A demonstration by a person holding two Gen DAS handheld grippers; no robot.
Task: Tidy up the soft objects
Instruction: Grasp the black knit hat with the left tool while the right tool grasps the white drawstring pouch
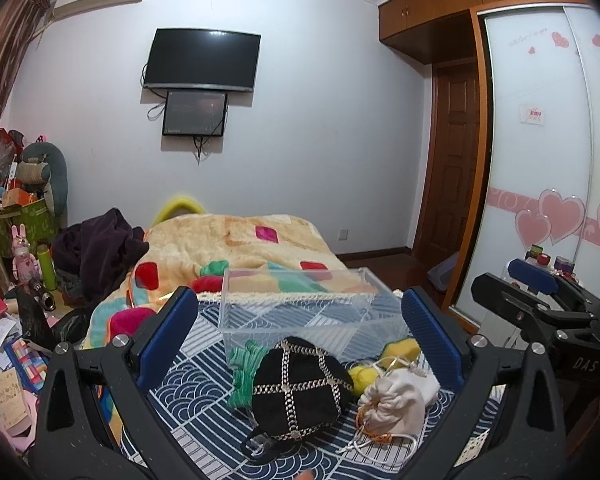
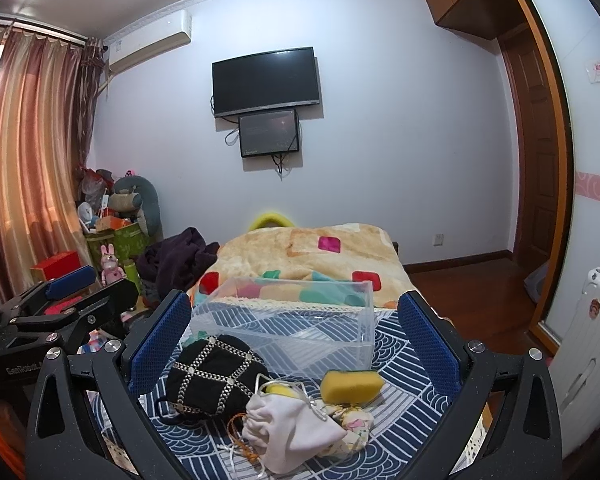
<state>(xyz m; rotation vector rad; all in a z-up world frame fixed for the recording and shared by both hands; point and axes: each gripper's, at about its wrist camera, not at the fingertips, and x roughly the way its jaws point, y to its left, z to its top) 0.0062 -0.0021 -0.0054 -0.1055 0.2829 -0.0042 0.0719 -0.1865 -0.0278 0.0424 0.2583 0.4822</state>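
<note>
Soft things heaped on the bed, ready for the clear bin

The black pouch [image 1: 298,390], white drawstring bag [image 2: 290,426], yellow sponge [image 2: 352,385] and green cloth [image 1: 244,376] lie bunched on the bed [image 1: 180,392] just at 6 o'clock of the empty clear bin [image 1: 300,308], likely so each needs only a short lift in. Left gripper [image 1: 298,334] and right gripper [image 2: 294,340] hover above the heap, jaws spread wide, gripping and touching nothing.

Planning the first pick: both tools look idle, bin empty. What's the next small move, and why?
Probably lower the left tool onto the black pouch. It lies nearest, almost centred between the open fingers, in front of the clear bin, which holds nothing yet. The white drawstring bag beside it suits the right tool afterwards.
</note>
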